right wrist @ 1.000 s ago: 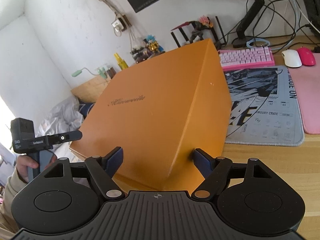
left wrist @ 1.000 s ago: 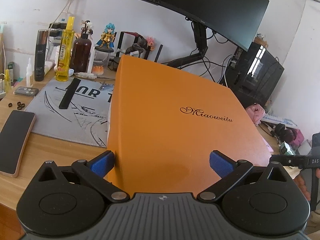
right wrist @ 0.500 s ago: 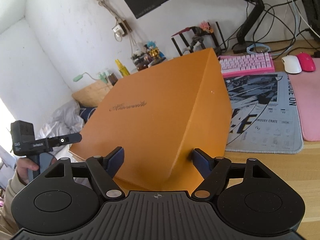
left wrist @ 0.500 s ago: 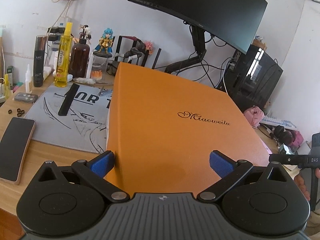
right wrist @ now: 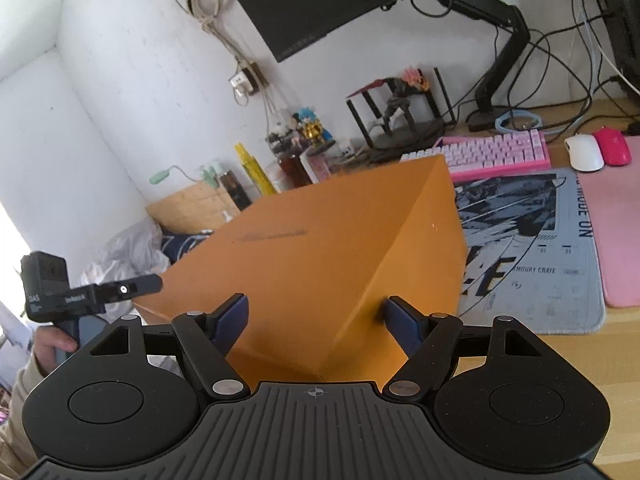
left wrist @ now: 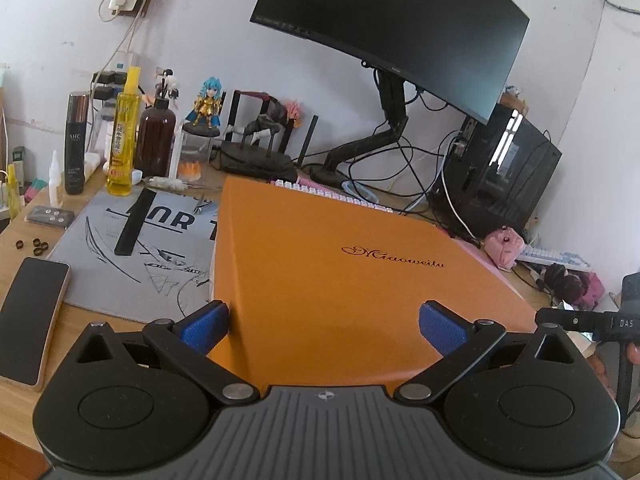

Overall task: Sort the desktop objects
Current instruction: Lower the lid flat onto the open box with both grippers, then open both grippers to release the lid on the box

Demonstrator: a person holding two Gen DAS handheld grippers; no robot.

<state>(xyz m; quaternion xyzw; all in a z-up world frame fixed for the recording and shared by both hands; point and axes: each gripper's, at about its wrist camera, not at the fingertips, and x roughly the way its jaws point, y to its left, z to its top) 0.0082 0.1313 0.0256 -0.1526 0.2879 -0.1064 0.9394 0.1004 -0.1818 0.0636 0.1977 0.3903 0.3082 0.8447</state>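
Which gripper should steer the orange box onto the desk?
Probably the right gripper: it straddles the box corner beside the bare gray mat. The left gripper holds the opposite end.
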